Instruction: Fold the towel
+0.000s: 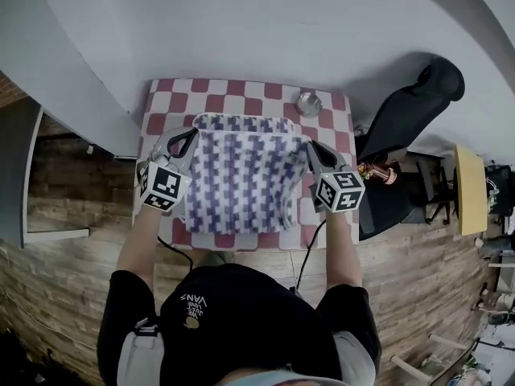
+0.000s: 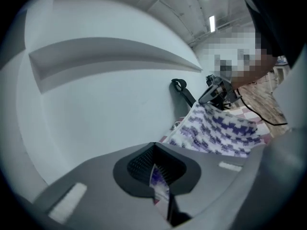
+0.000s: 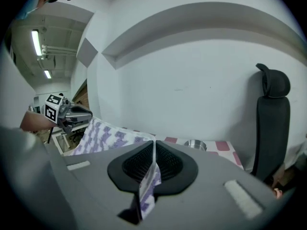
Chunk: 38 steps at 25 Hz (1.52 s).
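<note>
The left hand-held gripper [image 1: 190, 137] is closed tight on the left edge of the towel [image 1: 241, 179]. The right hand-held gripper [image 1: 312, 151] is closed on the towel's right edge. The towel is spread between them over the checkered worktop [image 1: 170, 96]. Beyond the right one, a metal bowl [image 1: 308, 103] stands on the worktop.

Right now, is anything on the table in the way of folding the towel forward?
Only the bowl might be: it stands on the table just beyond the towel's far right corner. The left gripper and right gripper both pinch the towel, so nothing separates fingers from it.
</note>
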Motion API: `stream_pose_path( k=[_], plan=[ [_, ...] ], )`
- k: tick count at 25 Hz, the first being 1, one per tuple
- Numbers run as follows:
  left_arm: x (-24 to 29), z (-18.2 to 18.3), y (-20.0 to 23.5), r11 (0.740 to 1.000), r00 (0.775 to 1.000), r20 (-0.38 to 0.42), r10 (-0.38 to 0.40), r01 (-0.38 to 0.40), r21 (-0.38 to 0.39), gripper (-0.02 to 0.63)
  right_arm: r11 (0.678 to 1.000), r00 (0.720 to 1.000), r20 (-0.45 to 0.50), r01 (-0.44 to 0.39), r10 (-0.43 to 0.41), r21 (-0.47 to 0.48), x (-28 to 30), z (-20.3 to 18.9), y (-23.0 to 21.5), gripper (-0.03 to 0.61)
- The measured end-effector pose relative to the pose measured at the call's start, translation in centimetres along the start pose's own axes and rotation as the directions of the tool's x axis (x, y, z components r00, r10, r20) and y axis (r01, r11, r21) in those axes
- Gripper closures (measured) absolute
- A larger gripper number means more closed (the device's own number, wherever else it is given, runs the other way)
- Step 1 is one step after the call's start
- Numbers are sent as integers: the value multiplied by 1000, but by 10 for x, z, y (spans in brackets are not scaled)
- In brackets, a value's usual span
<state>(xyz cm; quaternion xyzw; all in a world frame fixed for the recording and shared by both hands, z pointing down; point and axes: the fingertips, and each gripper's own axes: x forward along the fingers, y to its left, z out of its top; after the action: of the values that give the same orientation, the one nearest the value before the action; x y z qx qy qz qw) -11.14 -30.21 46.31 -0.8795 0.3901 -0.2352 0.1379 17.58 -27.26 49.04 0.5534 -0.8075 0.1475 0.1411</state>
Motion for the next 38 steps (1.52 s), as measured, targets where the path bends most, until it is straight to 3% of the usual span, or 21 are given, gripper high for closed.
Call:
stream_pose_path(
  k=[6, 11, 13, 16, 20, 25, 28, 34, 38],
  plan=[
    [63, -43, 16, 998, 998, -64, 14, -18, -62, 612, 999, 995, -87, 46, -43, 28, 64, -20, -26, 557],
    [111, -87, 14, 984, 991, -131, -3, -20, -176, 611, 990, 982, -148, 129, -119, 62, 99, -35, -53, 552],
    [125, -114, 18, 973, 981, -193, 13, -56, -222, 611, 980, 966, -195, 187, -170, 73, 110, -46, -65, 470],
    [126, -144, 25, 958, 962, -270, 37, -111, -265, 606, 968, 954, -226, 225, -195, 114, 113, -61, -72, 422],
    [104, -150, 31, 954, 960, -275, 50, -127, -271, 606, 959, 956, -224, 228, -189, 166, 93, -73, -71, 422],
    [43, -157, 9, 930, 971, -238, -30, -60, -363, 599, 959, 977, -197, 127, -77, 253, 43, -89, -46, 422],
    [-4, -162, -20, 895, 973, -212, -94, -11, -446, 497, 962, 980, -193, 4, 51, 274, 7, -107, -22, 422],
    [-78, -168, -87, 803, 965, -160, -206, 74, -591, 437, 938, 952, -199, -168, 234, 303, -58, -152, 18, 420],
    [-108, -161, -134, 773, 953, -104, -284, 164, -613, 409, 920, 929, -197, -244, 312, 307, -89, -179, 44, 402]
  ],
)
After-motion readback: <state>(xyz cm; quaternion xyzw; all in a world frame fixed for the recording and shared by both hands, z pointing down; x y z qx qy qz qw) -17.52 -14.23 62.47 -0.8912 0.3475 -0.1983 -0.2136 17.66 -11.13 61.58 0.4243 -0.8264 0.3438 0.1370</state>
